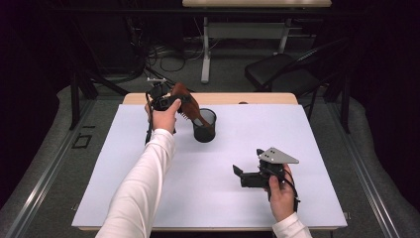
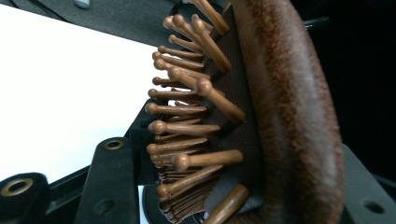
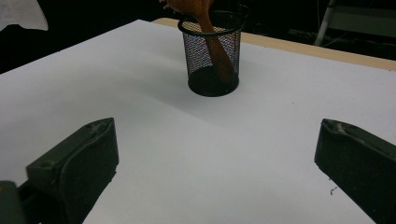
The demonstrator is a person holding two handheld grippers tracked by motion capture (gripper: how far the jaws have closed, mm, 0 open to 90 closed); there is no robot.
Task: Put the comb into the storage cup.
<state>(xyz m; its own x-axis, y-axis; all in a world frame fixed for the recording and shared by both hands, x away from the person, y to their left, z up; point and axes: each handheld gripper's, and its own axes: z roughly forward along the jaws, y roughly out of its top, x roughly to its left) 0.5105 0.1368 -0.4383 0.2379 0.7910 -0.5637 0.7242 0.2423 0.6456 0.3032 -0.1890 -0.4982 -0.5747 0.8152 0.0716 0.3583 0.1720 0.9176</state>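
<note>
Table (image 1: 297,198): white top, wood edge strip along the far side. Your forearms come in from the near side.
Left arm: your white sleeve (image 1: 143,183) runs up to the far-left part of the table, hand raised off the top.
Left gripper (image 1: 171,101): in your left hand, above the far-left area, just left of the cup. Jaws drawn in tight on the hairbrush head; left gripper view shows one black jaw each side of the head, pressing it. Tool state: narrow, holding the brush.
Right gripper (image 1: 237,171): in your right hand, near-right part of the table, low over the top, well apart from the cup. Jaws point left twd the table middle. Right gripper view shows both jaws spread wide w/ bare white top between them. Tool state: wide, holding nothing.
Hairbrush (image 2: 280,112): brown wood, oval head w/ ball-tipped wooden pins. Tilted, head up-left in the gripper, handle slanting down-right. Handle end is inside the cup; seen thru the mesh in the right gripper view (image 3: 217,51).
Mesh cup (image 1: 204,126): black wire, round, upright on the table, far-centre, just right of your left hand. Brush handle leans against its inner wall.
</note>
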